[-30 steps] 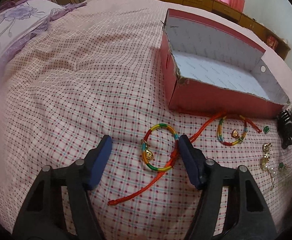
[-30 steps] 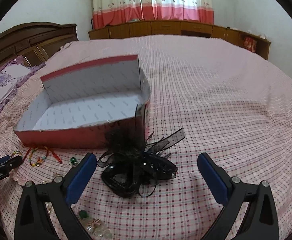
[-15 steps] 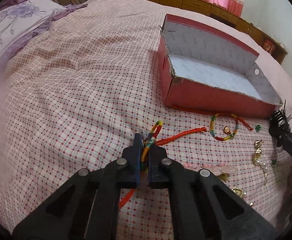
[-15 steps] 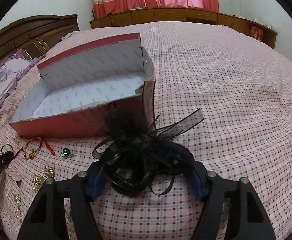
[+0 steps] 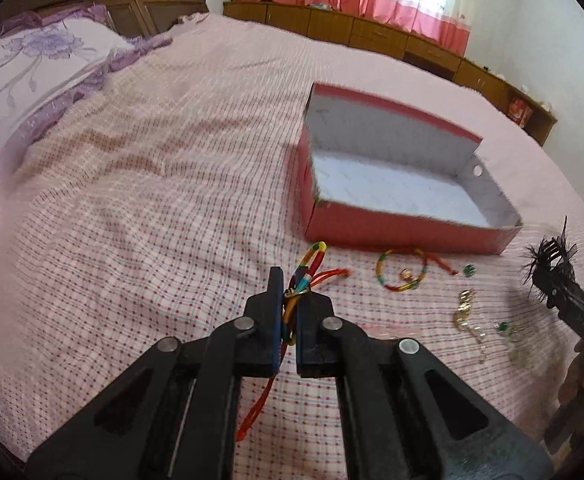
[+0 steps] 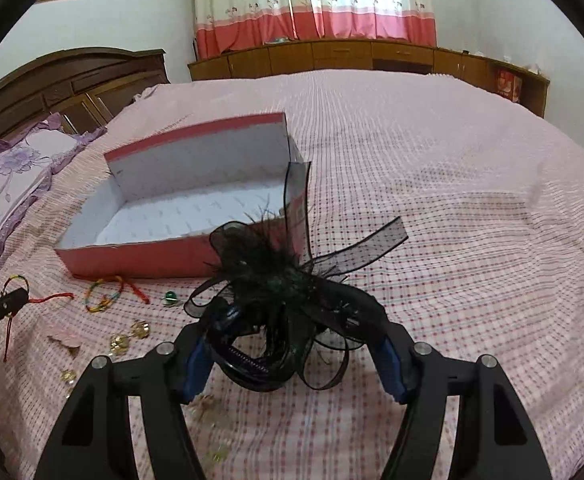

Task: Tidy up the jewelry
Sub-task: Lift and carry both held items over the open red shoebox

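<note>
The left gripper (image 5: 289,300) was clamped almost fully together on a rainbow cord bracelet (image 5: 310,264), whose loop stuck up past the fingertips while its red cord tails (image 5: 259,404) hung below the jaws. The right gripper (image 6: 292,344) was closed partway around a black feathered hair clip (image 6: 275,292), its blue pads (image 6: 196,364) pressing each side and the netting ribbons spreading out above.

Ahead of both stood the open red cardboard box (image 5: 404,226), white inside, with nothing visible in it. It rested on the pink checked bedspread (image 5: 131,200).

Between the left gripper and the box lay a 2nd rainbow bracelet (image 5: 402,276) with a small gold charm, just in front of the box's near wall. To its right sat a green bead (image 5: 468,269), then gold earrings (image 5: 466,312) nearer the camera.

The right wrist view alone showed the clip's comb teeth and further gold pieces (image 6: 125,338) scattered at lower left. The left wrist view alone showed the purple floral pillow (image 5: 31,68) in full; in it the clip appeared only as a black tuft at the right edge.
</note>
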### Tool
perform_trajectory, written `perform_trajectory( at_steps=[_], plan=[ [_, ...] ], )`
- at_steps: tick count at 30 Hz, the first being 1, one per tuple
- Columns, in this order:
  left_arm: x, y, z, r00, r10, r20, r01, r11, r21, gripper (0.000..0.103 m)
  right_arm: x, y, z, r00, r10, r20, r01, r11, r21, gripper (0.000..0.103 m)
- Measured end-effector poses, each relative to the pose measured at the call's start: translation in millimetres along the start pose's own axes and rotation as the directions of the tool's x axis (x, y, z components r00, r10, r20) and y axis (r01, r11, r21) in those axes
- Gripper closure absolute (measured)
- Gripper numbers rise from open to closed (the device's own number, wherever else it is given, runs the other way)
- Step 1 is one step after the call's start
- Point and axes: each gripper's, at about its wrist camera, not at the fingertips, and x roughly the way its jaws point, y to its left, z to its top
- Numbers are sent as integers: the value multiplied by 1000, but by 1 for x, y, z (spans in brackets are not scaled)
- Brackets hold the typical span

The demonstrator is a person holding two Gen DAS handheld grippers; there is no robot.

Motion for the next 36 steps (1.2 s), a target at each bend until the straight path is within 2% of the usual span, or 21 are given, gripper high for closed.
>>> perform_trajectory(
  at_steps=[8,19,28,36],
  plan=[
    [-30,-13,16,995,-43,88,42,999,12,103,-38,9,10,998,27,65,-26,1000,-6,34],
    [-54,-35,43,977,-99,188,87,994,67,103,-79,44,39,984,111,138,-102,992,-72,34],
    [-58,-53,65,962,-131,241,109,989,103,103,-85,64,59,974,162,158,-145,983,-115,34],
    [-44,-65,87,957,-146,251,120,986,116,103,-74,68,81,970,171,171,-149,980,-130,34]
  ],
)
